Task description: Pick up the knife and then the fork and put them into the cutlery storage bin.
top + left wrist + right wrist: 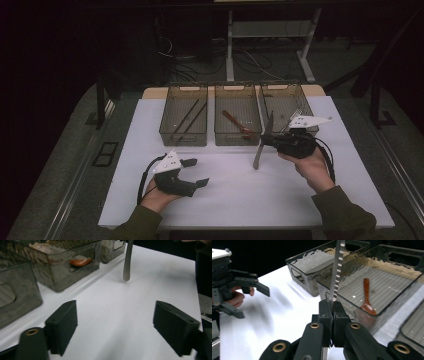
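Three smoky bins in a row: left bin (183, 114) with chopsticks (188, 120); middle bin (237, 114) with wooden spoon (238, 123); right bin (283, 102) with fork (295, 116); right tool (263, 140) clamped on knife (261, 142); left tool (195, 172) wide, empty.

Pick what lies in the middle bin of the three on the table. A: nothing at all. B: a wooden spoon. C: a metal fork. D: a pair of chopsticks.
B: the high view shows a reddish wooden spoon lying on the floor of the middle bin, and the right gripper view shows it there too.
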`<action>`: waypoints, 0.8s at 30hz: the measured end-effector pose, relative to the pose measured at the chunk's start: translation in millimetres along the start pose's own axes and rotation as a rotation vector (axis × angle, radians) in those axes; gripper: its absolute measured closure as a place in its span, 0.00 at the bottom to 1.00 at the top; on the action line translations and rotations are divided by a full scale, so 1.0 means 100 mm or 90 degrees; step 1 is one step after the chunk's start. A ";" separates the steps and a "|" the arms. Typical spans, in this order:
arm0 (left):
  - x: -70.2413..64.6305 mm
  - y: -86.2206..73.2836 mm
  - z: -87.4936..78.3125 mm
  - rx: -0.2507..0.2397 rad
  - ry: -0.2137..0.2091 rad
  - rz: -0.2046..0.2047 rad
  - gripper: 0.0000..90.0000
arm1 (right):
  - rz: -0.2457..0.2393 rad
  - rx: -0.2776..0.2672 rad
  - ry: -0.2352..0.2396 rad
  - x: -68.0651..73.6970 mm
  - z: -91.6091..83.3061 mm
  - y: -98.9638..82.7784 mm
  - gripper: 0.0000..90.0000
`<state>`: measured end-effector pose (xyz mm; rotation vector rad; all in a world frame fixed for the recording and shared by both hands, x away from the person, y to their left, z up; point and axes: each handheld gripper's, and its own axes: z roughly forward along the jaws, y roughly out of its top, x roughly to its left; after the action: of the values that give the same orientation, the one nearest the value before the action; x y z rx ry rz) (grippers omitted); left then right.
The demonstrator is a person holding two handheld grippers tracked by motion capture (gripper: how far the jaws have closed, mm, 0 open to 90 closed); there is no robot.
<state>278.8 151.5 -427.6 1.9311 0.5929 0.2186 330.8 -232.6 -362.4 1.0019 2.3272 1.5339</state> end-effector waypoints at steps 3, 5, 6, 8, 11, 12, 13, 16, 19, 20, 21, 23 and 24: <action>0.00 -0.05 -0.06 -0.004 0.013 0.010 0.15 | -0.004 0.001 -0.008 -0.03 -0.04 0.01 0.97; 0.01 -0.07 -0.11 -0.007 0.021 0.010 0.11 | -0.004 0.002 -0.012 -0.05 -0.07 0.02 0.97; 0.02 -0.08 -0.13 -0.009 0.024 0.004 0.07 | -0.001 0.000 -0.016 -0.05 -0.08 0.02 0.97; 0.03 -0.09 -0.15 -0.007 0.039 -0.012 0.00 | -0.002 0.000 -0.022 -0.07 -0.11 0.03 0.97; 0.05 -0.11 -0.17 -0.001 0.040 -0.027 0.00 | 0.001 0.000 -0.033 -0.11 -0.16 0.05 0.97; 0.06 -0.11 -0.17 0.003 0.036 -0.029 0.00 | 0.001 -0.002 -0.035 -0.12 -0.19 0.06 0.97; 0.06 -0.11 -0.17 0.004 0.035 -0.030 0.00 | 0.003 -0.002 -0.040 -0.14 -0.21 0.07 0.97; 0.03 -0.11 -0.14 0.014 0.029 -0.029 0.00 | 0.007 -0.008 -0.051 -0.18 -0.30 0.12 0.97; 0.02 -0.10 -0.13 0.018 0.029 -0.016 0.00 | 0.011 -0.017 -0.064 -0.24 -0.42 0.18 0.97; 0.02 -0.10 -0.13 0.017 0.030 -0.017 0.00 | 0.012 -0.021 -0.068 -0.26 -0.45 0.21 0.97; 0.02 -0.10 -0.13 0.017 0.029 -0.016 0.00 | 0.014 -0.025 -0.072 -0.28 -0.49 0.23 0.97; 0.02 -0.09 -0.14 0.017 0.029 -0.013 0.00 | 0.018 -0.030 -0.080 -0.33 -0.56 0.29 0.97; 0.01 -0.09 -0.14 0.018 0.030 -0.012 0.00 | 0.018 -0.033 -0.083 -0.35 -0.59 0.32 0.97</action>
<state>271.7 166.2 -430.2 1.9514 0.6478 0.2453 342.7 -290.6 -315.3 1.0918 2.1836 1.4829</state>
